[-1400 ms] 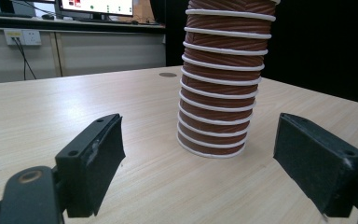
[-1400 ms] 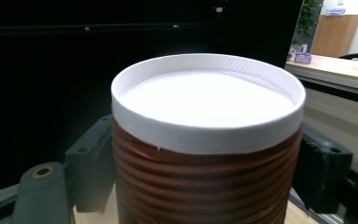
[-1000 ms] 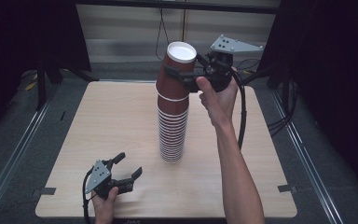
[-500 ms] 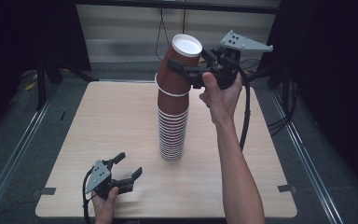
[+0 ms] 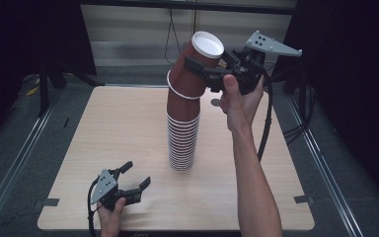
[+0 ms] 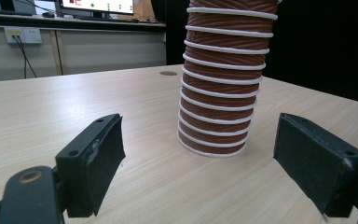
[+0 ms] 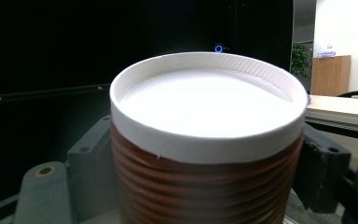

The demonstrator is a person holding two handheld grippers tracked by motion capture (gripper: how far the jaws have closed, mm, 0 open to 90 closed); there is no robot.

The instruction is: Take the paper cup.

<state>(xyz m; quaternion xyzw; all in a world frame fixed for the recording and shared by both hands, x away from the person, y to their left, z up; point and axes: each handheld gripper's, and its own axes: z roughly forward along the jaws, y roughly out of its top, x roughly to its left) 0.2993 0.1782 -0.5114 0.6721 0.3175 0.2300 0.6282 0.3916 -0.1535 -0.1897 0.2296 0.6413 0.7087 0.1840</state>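
Left gripper (image 5: 131, 180): nearest the person, resting low at the table's near edge, jaws spread wide with nothing between them. It points toward the foot of the stack, seemingly parked or waiting to steady the base.

Table (image 5: 108, 128): pale wood; bare around the stack, which gives room for a cup to be set down apart.

Cup stack (image 5: 182, 140): a tall column of nested reddish-brown ribbed paper cups with white rims, standing mouth-down near the table's middle. In the left gripper view its lower rims (image 6: 214, 112) sit flat on the wood, well ahead of the open jaws.

Top cup (image 5: 193, 69): upside-down like the rest, its white base facing up, tilted toward the person's right. The tilt probably serves to break it free of the cup beneath; its rim overlaps the column, so whether it has fully separated I cannot tell.

Right gripper (image 5: 205, 74): raised at the far side, jaws closed on the top cup's ribbed wall, one pad on each flank just below the white base (image 7: 209, 100). Gripping high on the body likely keeps the cup below from being caught.
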